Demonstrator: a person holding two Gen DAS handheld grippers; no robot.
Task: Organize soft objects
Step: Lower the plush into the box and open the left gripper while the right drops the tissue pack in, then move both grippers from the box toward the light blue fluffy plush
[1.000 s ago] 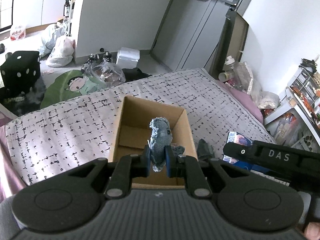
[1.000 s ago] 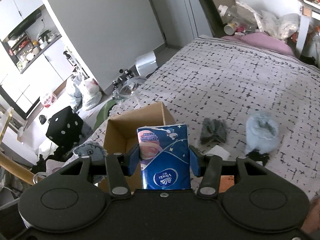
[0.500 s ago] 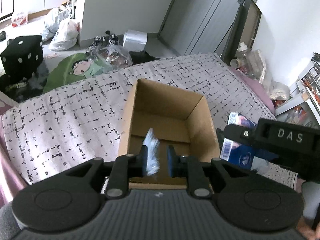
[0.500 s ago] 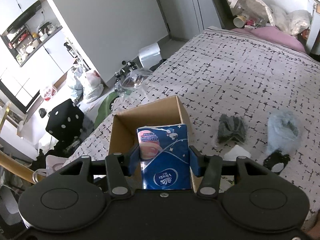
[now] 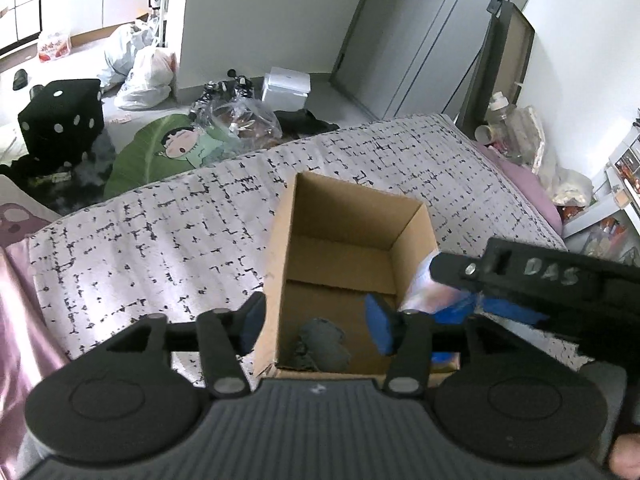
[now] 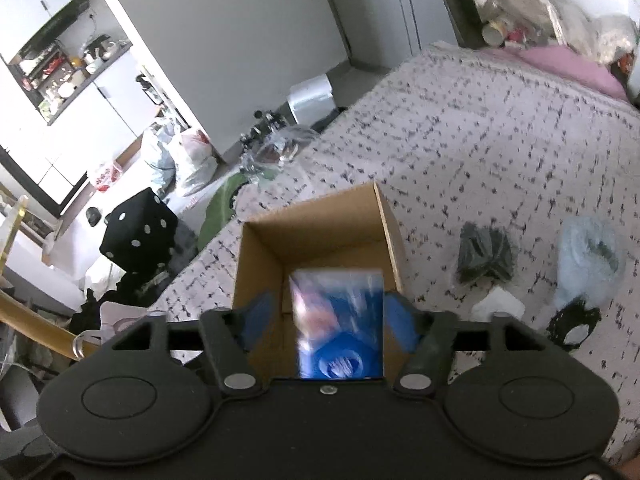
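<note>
The left gripper (image 5: 316,320) is held over an open cardboard box (image 5: 280,240) set on a patterned bedspread (image 5: 160,240). Its jaws have just been opening, with nothing between the pads. A denim item (image 5: 322,344) lies on the box floor. The right gripper (image 5: 520,276) is seen beside a blurred blue packet (image 5: 444,300) at the box's right wall.

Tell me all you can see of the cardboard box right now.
The cardboard box is plain brown corrugated card, open-topped, sitting upright on the patterned bedspread. On its floor lies a small bluish-grey denim piece. A blurred blue tissue pack is above its opening, between the right tool's spread jaws. The left tool is open over the box.
</note>
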